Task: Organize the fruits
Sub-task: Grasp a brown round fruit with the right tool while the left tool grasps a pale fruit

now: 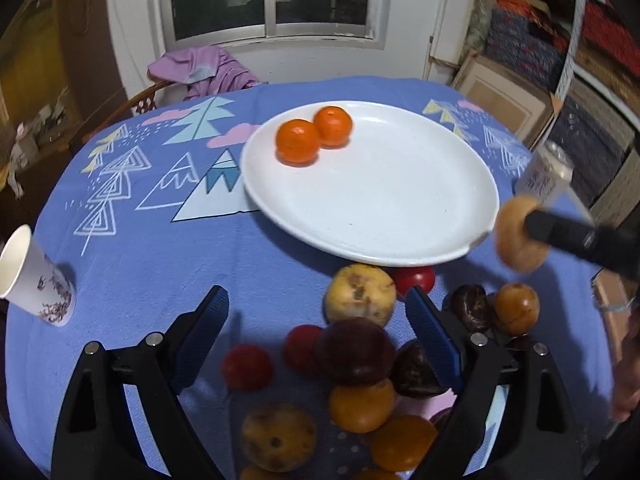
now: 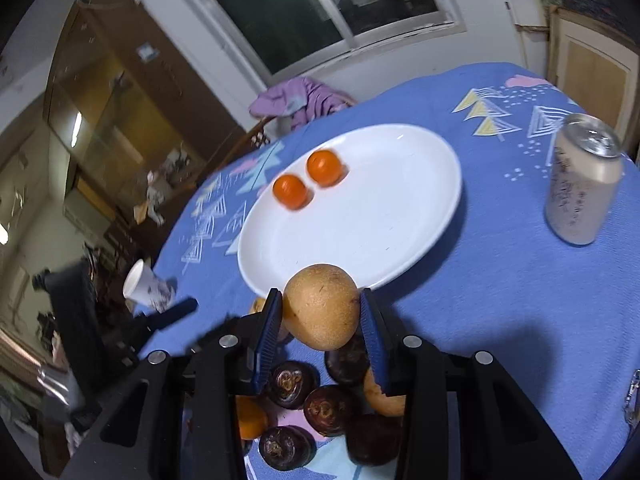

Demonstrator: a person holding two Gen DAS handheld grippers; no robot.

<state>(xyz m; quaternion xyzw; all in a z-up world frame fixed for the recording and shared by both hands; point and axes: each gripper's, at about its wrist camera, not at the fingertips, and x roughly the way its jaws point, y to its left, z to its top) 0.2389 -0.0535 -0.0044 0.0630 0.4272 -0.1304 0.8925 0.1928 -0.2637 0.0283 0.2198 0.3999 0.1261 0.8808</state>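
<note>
Several dark fruits (image 2: pixel 316 404) half-hidden beneath right claw (image 2: pixel 320 312) gripping pear (image 2: pixel 322 306).

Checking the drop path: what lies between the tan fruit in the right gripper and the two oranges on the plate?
Only bare white plate separates the tan fruit from the two oranges, seen in the right wrist view.

Red fruit (image 1: pixel 416 278) half hidden under plate (image 1: pixel 360 240); bottom oranges (image 1: pixel 256 473) cut off by frame edge.
</note>
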